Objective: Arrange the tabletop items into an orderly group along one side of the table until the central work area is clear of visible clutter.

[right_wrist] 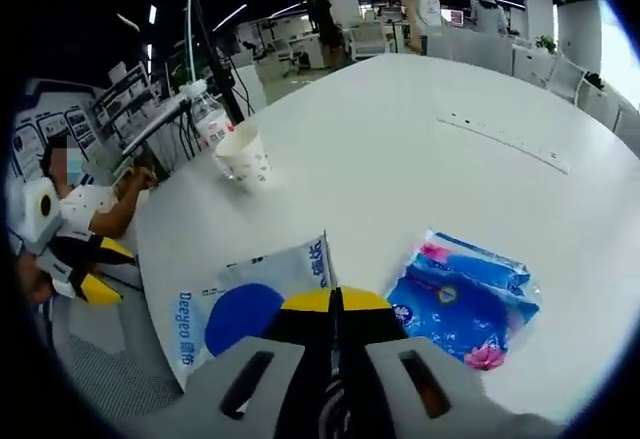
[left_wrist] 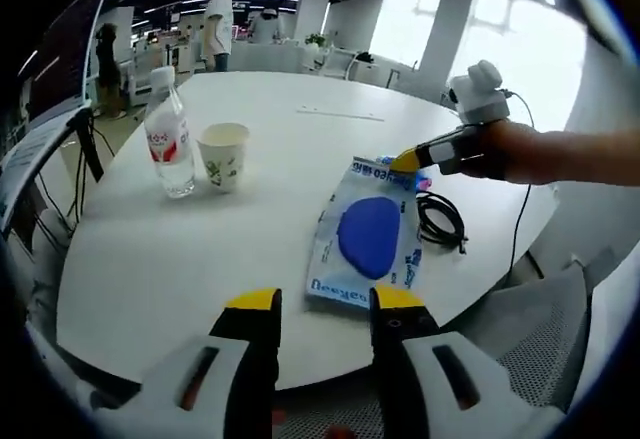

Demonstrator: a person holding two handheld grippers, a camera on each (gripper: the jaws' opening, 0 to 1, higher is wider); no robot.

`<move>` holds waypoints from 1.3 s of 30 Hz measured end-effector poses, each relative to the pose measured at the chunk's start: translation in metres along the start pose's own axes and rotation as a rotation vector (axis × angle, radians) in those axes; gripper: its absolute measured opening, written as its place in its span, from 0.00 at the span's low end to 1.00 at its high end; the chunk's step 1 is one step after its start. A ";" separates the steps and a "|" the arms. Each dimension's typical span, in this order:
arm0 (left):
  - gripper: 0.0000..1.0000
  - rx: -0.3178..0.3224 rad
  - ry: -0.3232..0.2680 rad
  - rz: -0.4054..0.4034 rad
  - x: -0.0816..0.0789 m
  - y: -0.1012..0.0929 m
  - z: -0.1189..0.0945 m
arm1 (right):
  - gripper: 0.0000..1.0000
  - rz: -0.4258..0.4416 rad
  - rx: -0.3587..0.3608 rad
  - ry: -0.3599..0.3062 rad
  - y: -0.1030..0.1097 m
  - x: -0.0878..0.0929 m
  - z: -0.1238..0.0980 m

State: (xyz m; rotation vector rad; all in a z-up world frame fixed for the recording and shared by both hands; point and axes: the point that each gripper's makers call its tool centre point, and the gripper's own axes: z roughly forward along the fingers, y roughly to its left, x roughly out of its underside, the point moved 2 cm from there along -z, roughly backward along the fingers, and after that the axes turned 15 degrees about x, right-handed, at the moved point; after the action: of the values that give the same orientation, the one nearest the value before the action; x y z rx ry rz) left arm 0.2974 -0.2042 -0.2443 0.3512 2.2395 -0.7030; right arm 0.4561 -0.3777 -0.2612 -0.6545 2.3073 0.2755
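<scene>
While the left gripper (left_wrist: 322, 304) hovers at the near edge of the round white table (left_wrist: 270, 149), its yellow-tipped jaws stand apart with nothing between them. At the left of the left gripper view a clear water bottle (left_wrist: 169, 139) with a white cap and red label stands upright, and a paper cup (left_wrist: 223, 155) with a leaf print stands just beside it on its right. Nearer the middle lies a flat pale packet (left_wrist: 363, 236) with a large blue oval on it. To its right a coiled black cable (left_wrist: 440, 219) rests close to the table's edge. Above the cable, a hand (left_wrist: 505, 151) holds the right gripper (left_wrist: 407, 162) over the packet's far end, above a bit of blue wrapper.

In the right gripper view, the bottle (right_wrist: 207, 116) and cup (right_wrist: 245, 158) sit far left. The pale packet (right_wrist: 245, 299) lies left of the right gripper (right_wrist: 334, 301), whose jaws are pressed together with nothing visibly between them. A blue floral tissue pack (right_wrist: 462, 297) lies to the right.
</scene>
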 end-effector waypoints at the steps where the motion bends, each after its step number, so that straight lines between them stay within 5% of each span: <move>1: 0.34 0.001 0.001 -0.001 0.000 0.000 0.000 | 0.00 0.000 0.005 -0.002 0.000 0.001 -0.003; 20: 0.34 0.058 0.071 -0.027 0.012 -0.011 0.017 | 0.00 0.083 0.056 -0.001 -0.016 0.025 -0.030; 39: 0.32 0.130 0.186 -0.048 0.033 -0.026 0.040 | 0.00 0.172 0.114 0.024 -0.017 0.074 -0.059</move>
State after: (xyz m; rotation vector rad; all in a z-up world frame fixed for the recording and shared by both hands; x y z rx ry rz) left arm 0.2865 -0.2473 -0.2819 0.4441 2.3892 -0.8752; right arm 0.3852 -0.4420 -0.2696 -0.4050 2.3866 0.2150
